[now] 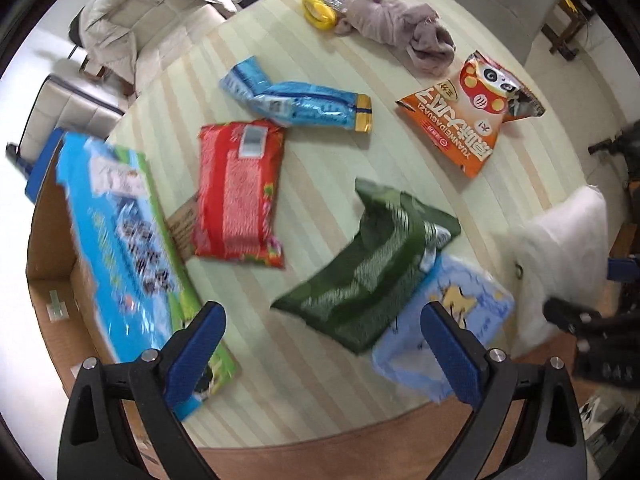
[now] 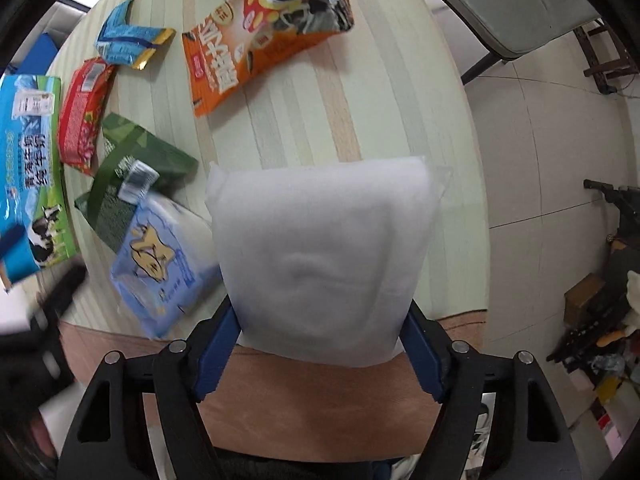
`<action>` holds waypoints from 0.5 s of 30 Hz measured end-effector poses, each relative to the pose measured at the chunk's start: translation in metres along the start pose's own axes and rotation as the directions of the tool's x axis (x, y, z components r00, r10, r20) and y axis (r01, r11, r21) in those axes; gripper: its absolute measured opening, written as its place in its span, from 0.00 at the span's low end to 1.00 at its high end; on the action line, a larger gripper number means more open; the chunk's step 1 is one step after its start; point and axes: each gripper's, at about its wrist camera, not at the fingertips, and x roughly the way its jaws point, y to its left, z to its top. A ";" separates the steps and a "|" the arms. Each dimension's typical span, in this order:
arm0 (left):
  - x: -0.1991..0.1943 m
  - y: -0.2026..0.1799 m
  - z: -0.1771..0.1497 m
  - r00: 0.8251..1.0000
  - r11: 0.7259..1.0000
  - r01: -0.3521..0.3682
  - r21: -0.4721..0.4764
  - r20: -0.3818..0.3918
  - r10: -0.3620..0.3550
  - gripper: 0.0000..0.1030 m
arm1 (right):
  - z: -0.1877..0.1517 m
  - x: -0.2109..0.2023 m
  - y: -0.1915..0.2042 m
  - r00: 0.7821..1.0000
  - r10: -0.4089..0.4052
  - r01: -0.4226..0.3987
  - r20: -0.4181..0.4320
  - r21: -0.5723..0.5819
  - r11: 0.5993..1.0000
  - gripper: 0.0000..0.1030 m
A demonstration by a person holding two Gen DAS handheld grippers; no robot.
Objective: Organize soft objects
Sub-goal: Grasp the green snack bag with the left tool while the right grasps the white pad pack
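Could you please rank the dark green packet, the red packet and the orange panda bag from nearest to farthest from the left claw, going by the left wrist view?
1. Dark green packet: just ahead of the open left claw, slightly right.
2. Red packet: farther ahead, to the left.
3. Orange panda bag: farthest, far right side of the table.

My left gripper (image 1: 322,344) hangs with jaws wide and nothing between them; straight ahead lies a bare strip of striped table (image 1: 288,360). The green packet (image 1: 368,264) and pale blue packet (image 1: 444,332) crowd the lower right, the blue milk box (image 1: 120,248) the lower left. Open tabletop runs up the middle of the frame, between the red packet (image 1: 238,192) and orange bag (image 1: 468,120). My right gripper (image 2: 318,344) clamps the white pad (image 2: 320,248), which blocks its centre view; bare table (image 2: 400,80) shows at upper right.
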 end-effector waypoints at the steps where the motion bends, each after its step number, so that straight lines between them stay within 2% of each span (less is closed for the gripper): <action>1: 0.006 -0.004 0.006 1.000 0.999 -0.018 0.026 -0.008 0.019 0.97 | -0.001 0.000 -0.002 1.000 0.007 -0.007 -0.002 0.000 1.000 0.76; 2: 0.014 -0.008 0.012 0.999 0.998 -0.030 0.051 -0.021 0.031 0.97 | -0.001 0.000 -0.003 1.000 0.012 -0.012 -0.003 0.003 1.000 0.76; 3: 0.023 -0.010 0.018 0.998 0.998 -0.031 0.061 -0.043 0.034 0.93 | -0.001 0.000 -0.005 1.000 0.017 -0.017 -0.005 0.006 1.000 0.76; 5: 0.041 -0.008 0.025 0.993 0.998 0.046 0.031 -0.111 -0.042 0.71 | 0.000 -0.001 -0.007 1.000 0.023 -0.023 -0.004 0.010 1.000 0.76; 6: 0.047 -0.004 0.027 0.987 0.997 0.079 -0.010 -0.141 -0.080 0.54 | 0.001 -0.001 -0.008 1.000 0.026 -0.026 -0.002 0.008 1.000 0.76; 7: 0.051 0.003 0.028 0.983 0.994 0.090 -0.062 -0.156 -0.099 0.43 | 0.002 -0.002 -0.009 0.999 0.032 -0.032 0.005 0.011 0.999 0.76; 9: 0.053 0.024 0.028 0.976 0.975 0.124 -0.186 -0.153 -0.154 0.41 | 0.003 -0.005 -0.013 0.999 0.050 -0.050 0.012 0.019 0.999 0.74; 12: 0.059 0.054 0.020 0.961 0.919 0.173 -0.354 -0.145 -0.237 0.42 | 0.004 -0.006 -0.017 0.997 0.075 -0.075 0.017 0.031 0.997 0.74; 13: 0.061 0.057 0.018 0.957 0.912 0.185 -0.366 -0.142 -0.251 0.46 | 0.005 -0.005 -0.018 0.997 0.075 -0.075 0.013 0.028 0.997 0.74; 15: 0.067 0.055 0.016 0.956 0.925 0.183 -0.334 -0.159 -0.247 0.52 | 0.004 -0.004 -0.016 0.997 0.072 -0.072 0.006 0.030 0.997 0.75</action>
